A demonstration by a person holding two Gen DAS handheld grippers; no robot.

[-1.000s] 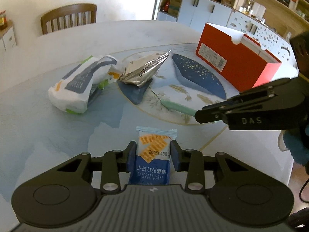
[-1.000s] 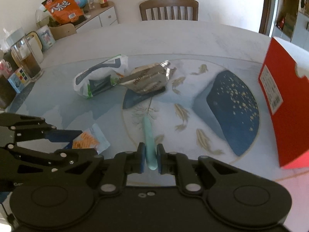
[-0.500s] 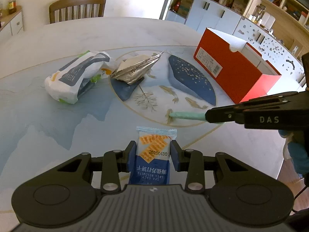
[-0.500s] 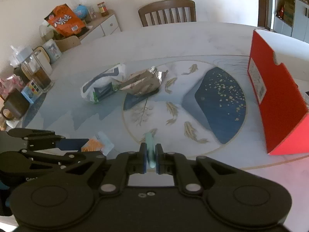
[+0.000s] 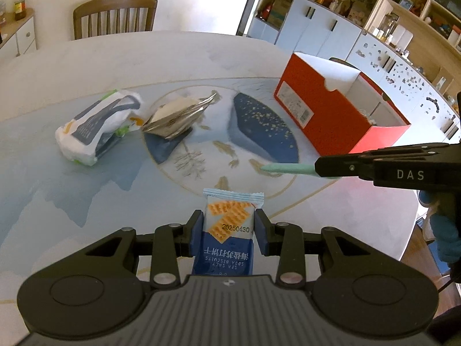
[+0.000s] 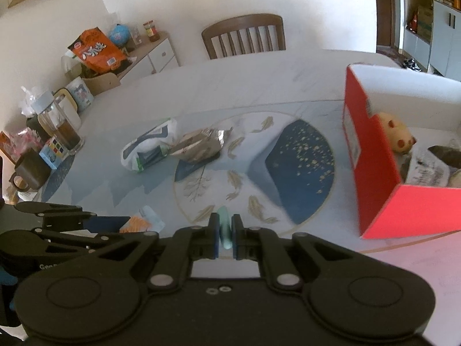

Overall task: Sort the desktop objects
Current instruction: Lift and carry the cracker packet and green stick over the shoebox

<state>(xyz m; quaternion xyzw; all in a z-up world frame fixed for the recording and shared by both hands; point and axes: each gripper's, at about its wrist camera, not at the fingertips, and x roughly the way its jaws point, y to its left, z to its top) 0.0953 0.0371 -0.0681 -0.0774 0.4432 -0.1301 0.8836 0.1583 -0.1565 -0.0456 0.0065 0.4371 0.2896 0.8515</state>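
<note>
The left gripper [image 5: 228,232] is pinching a soda biscuit packet [image 5: 227,230] between its two blue pads, the packet standing upright in the closed jaws with its crimped top edge poking out ahead of the fingertips, above the table [image 5: 86,178]. The right gripper [image 6: 224,238] is clamping a slim mint-green stick [image 6: 224,229] between its pads; seen from the left wrist camera, that stick [image 5: 288,169] is jutting out sideways from the black fingers, its tip hanging over the gold-ringed fish pattern. Further out on the table, a white wet-wipes pack [image 5: 96,127] is lying just beside a crumpled silver foil pouch [image 5: 180,118], the two touching or nearly so. Off to the right, the open red cardboard box [image 6: 374,173] is sitting near the table edge, and a yellow plush toy [image 6: 396,137] and some wrappers are resting inside it. A wooden chair [image 6: 245,36] is standing at the far side.
</note>
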